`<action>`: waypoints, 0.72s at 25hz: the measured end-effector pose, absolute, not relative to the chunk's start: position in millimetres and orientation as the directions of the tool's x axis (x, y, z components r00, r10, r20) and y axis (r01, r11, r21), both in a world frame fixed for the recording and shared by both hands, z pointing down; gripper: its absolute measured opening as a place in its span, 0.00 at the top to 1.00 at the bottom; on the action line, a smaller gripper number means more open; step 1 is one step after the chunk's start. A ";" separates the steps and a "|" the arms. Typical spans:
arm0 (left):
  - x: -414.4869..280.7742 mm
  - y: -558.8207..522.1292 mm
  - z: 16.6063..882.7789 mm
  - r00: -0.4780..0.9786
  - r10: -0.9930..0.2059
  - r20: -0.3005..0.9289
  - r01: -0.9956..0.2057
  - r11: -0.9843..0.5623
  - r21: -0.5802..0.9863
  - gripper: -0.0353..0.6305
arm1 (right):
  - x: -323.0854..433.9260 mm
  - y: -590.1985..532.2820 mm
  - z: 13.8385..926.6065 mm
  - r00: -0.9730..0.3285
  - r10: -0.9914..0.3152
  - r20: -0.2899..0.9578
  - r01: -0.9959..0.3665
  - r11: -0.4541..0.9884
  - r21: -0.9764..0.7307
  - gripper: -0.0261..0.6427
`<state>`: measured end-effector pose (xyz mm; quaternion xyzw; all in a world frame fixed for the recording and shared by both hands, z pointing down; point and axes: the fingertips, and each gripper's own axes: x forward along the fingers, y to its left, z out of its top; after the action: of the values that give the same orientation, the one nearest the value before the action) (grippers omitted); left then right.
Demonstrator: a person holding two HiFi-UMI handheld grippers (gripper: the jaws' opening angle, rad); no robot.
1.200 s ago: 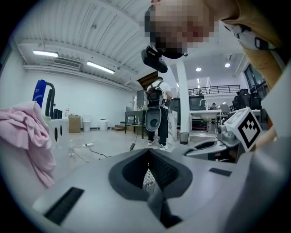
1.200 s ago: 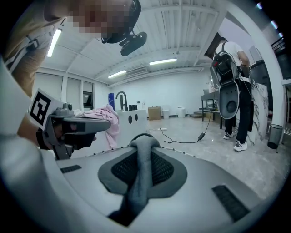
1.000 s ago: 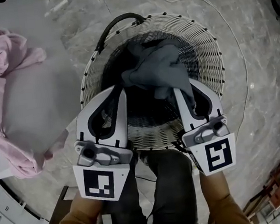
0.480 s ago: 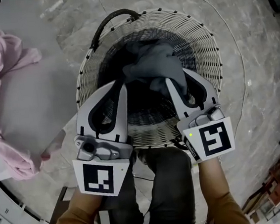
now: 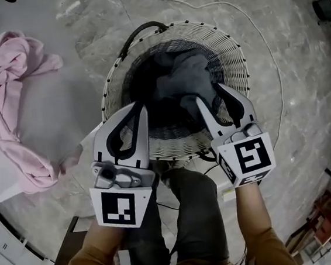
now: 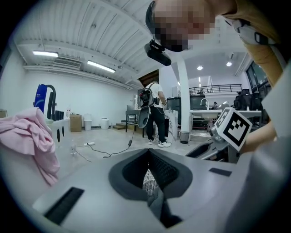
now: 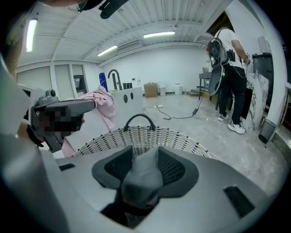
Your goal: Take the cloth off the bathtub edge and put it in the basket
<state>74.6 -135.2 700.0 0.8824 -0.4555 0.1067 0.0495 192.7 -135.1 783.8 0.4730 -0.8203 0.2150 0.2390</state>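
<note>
A grey cloth (image 5: 183, 80) lies bunched inside the white wicker basket (image 5: 231, 54) on the floor. My right gripper (image 5: 204, 95) reaches over the near rim, its jaws opening; a fold of the grey cloth (image 7: 143, 175) still sits loosely between them. My left gripper (image 5: 141, 106) hangs over the basket's near left side with its jaws together and only a thin slit between them (image 6: 148, 157); through it show wicker and grey cloth. A pink cloth (image 5: 8, 86) is draped over the pale bathtub edge (image 5: 58, 117) to the left.
The basket has a dark loop handle (image 5: 140, 28) on its far side. A thin cable (image 5: 265, 48) curves across the marble floor round the basket. The person's legs (image 5: 186, 215) stand just behind the grippers. Another person (image 7: 229, 77) stands far off.
The right gripper's jaws have spread apart around the grey cloth, which has sunk lower into the basket. Both grippers have drawn back a little toward the near rim.
</note>
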 end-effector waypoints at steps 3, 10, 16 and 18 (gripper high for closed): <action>71.7 -131.6 686.9 0.547 -0.803 0.239 -0.825 -0.564 -0.007 0.94 | 187.6 -132.3 767.8 -0.446 -0.670 0.593 -0.873 0.471 -0.125 0.71; 68.5 -119.6 637.2 0.529 -0.809 0.257 -0.837 -0.547 -0.001 0.94 | 187.6 -124.4 702.9 -0.440 -0.703 0.559 -0.885 0.445 -0.137 0.71; 74.5 -112.9 563.3 0.527 -0.815 0.239 -0.839 -0.543 -0.002 0.94 | 198.8 -115.6 622.1 -0.428 -0.740 0.519 -0.894 0.431 -0.123 0.94; 77.9 -111.2 536.0 0.532 -0.815 0.227 -0.837 -0.548 -0.004 0.94 | 197.2 -112.8 596.8 -0.440 -0.737 0.514 -0.889 0.438 -0.133 0.95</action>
<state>77.9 -111.2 536.0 0.8737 -0.4727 0.1018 0.0525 197.2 -112.8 596.8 0.4925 -0.8254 0.1962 0.1941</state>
